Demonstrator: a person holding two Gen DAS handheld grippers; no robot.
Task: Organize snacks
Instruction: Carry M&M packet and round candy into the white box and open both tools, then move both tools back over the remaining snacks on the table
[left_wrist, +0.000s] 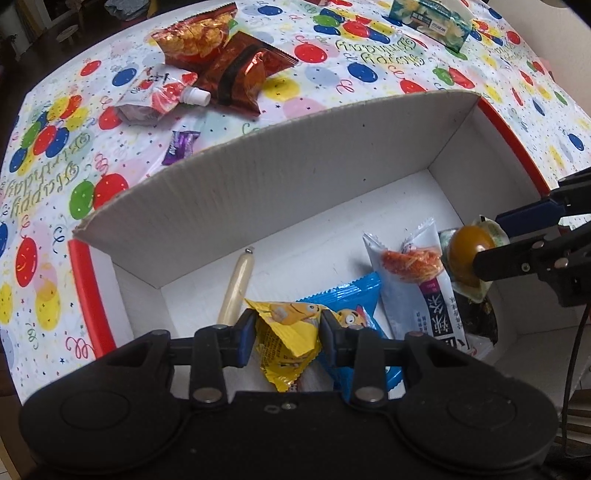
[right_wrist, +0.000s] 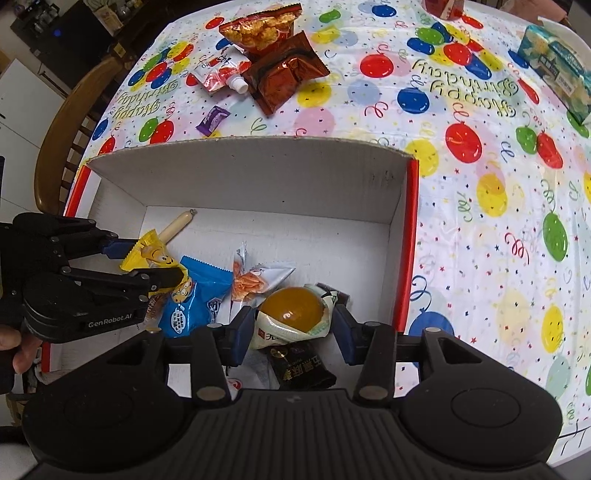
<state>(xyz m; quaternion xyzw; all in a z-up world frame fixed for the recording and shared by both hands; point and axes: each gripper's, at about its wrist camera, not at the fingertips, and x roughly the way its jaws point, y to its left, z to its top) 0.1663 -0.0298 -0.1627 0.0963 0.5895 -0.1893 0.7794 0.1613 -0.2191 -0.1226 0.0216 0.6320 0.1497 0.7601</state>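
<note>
Over the box at frame centre, the left tool pinched a yellow packet and the right tool a jelly cup (apparently for dropping in); more snacks waited upper left on the tabletop

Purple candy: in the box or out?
Out. The purple candy lies on the tablecloth, beyond the box's far wall.

My left camera looks steeply down into the box from its near left edge, close. My right camera does likewise from the near right. Both share the box interior and the table beyond.
</note>
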